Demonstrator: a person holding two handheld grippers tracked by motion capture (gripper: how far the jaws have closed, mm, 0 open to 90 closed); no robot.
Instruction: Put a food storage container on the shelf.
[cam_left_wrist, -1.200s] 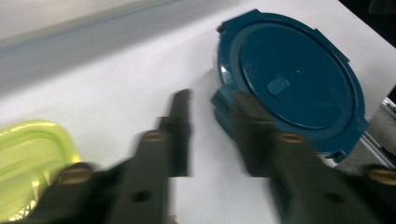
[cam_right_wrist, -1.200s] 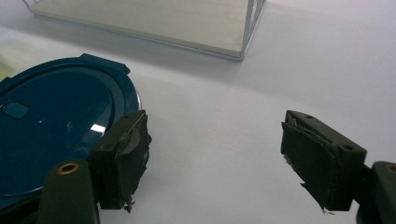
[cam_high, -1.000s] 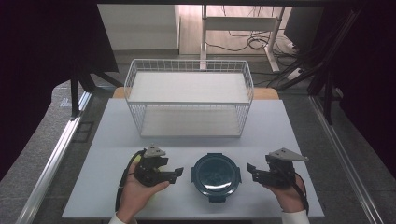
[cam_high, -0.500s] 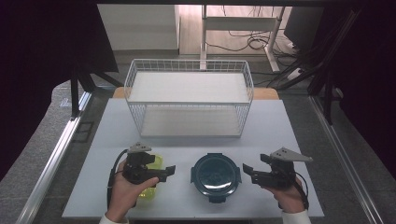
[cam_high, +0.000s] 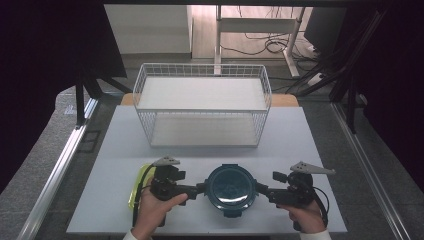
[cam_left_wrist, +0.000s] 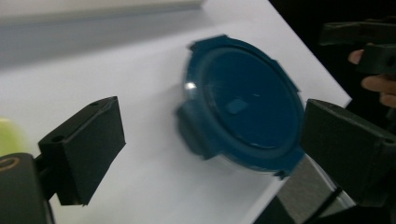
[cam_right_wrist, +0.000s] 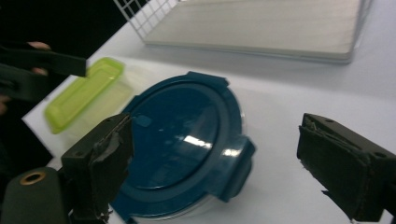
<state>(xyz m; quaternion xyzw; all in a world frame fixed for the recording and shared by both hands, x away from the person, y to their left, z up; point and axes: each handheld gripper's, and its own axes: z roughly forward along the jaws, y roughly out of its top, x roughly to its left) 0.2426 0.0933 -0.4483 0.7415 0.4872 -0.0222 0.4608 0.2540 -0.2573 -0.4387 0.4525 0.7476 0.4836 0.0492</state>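
Our fingers are spread wide on both sides and have just been opening, with nothing pinched between them: the left gripper (cam_high: 200, 189) points in at the left edge of the round blue container (cam_high: 230, 184), and the right gripper (cam_high: 263, 190) points in at its right edge, each fingertip just beside a side latch. In the left gripper view the container (cam_left_wrist: 243, 109) sits ahead between the two black fingers (cam_left_wrist: 81, 149), and in the right gripper view its lid (cam_right_wrist: 180, 140) lies low between the right gripper's own fingers (cam_right_wrist: 100, 163). The container rests flat on the white surface (cam_high: 115, 150), near its front edge, with a green-lidded box (cam_high: 136, 186) just behind our left hand (cam_high: 155, 210) and the wire basket (cam_high: 202, 107) well beyond. We judge that we are at the approach, framing the container from both sides. Next we would need to bring each pair of fingers onto a latch or the rim, close evenly, and keep the container level as we lift.
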